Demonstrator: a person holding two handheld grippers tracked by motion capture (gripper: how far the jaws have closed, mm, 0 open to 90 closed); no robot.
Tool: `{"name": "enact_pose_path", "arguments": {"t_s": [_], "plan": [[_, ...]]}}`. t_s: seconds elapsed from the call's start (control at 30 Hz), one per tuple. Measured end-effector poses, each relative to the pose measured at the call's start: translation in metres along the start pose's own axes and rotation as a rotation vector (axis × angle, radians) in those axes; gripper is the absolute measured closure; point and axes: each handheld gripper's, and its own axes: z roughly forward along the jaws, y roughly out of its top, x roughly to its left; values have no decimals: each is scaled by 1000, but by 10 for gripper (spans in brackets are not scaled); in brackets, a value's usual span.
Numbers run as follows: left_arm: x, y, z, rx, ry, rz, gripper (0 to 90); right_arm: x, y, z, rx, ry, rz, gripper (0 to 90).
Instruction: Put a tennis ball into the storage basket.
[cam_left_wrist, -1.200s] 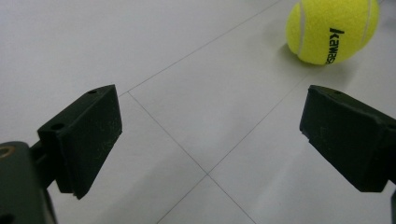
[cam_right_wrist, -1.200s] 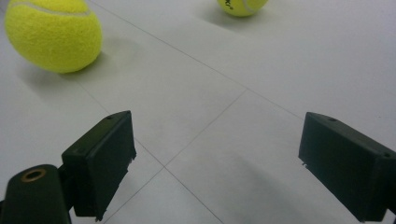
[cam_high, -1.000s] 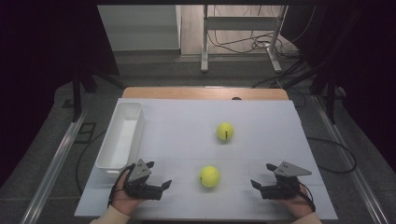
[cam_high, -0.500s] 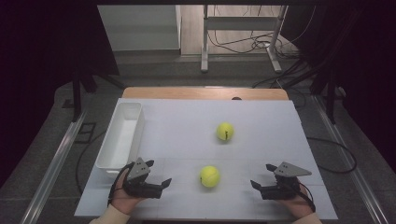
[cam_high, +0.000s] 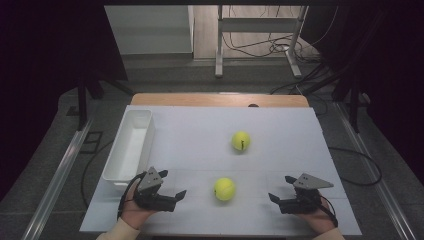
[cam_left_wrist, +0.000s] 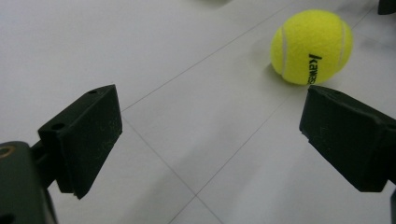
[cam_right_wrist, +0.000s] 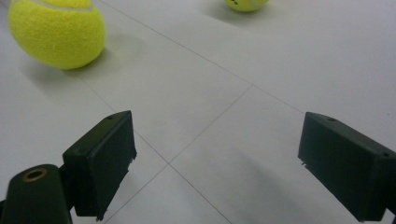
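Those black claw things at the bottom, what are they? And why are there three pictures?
They are grippers, tools with two black jaws that a person holds, one in each hand. In the high view, taken from above the table, the left gripper and the right gripper rest near the front edge of the white table. Both are open and hold nothing.

The other two pictures come from small cameras riding on the grippers, looking out along their jaws. That is why the black blocks stick up from the bottom there.

On the table lie two yellow tennis balls: the near ball between the grippers, and the far ball farther back. At the left stands a white tray, which looks empty.
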Motion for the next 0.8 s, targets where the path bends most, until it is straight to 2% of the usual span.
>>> {"name": "enact_pose_path", "arguments": {"t_s": [0.27, 0.57, 0.8], "plan": [[-5, 12, 0, -8, 0, 17, 69, 0, 0, -1, -5, 3, -2, 115], [-9, 23, 2, -14, -30, 25, 69, 0, 0, 1, 5, 5, -6, 117], [-11, 27, 4, -8, -36, 18, 71, 1, 1, 0, -7, -2, -13, 119]]}}
